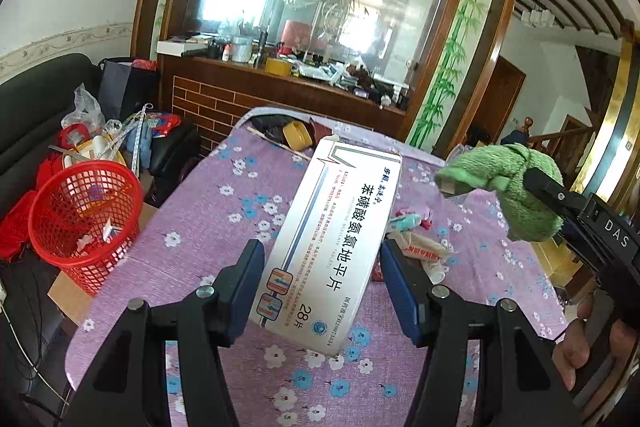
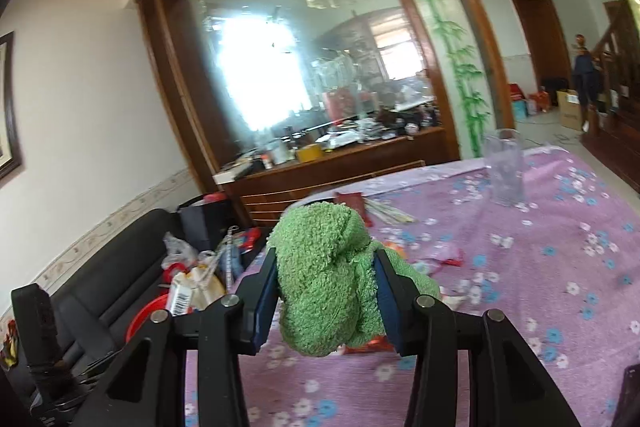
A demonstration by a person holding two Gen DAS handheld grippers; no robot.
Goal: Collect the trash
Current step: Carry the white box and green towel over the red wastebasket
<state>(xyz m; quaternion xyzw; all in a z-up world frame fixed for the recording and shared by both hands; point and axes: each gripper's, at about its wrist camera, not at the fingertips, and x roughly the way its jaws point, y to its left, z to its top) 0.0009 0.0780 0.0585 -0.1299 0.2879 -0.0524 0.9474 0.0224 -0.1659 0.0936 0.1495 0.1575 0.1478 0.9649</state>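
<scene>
My left gripper is shut on a white medicine box with blue Chinese print and holds it tilted above the purple flowered table. My right gripper is shut on a green fuzzy cloth and holds it above the table; it also shows in the left wrist view at the right. A red mesh basket with scraps in it stands left of the table. Wrappers lie on the table behind the box.
A clear plastic cup stands at the table's far right. A yellow bowl and sticks lie at the far end. A black sofa with bags and clutter is at the left. A wooden counter stands under a large mirror.
</scene>
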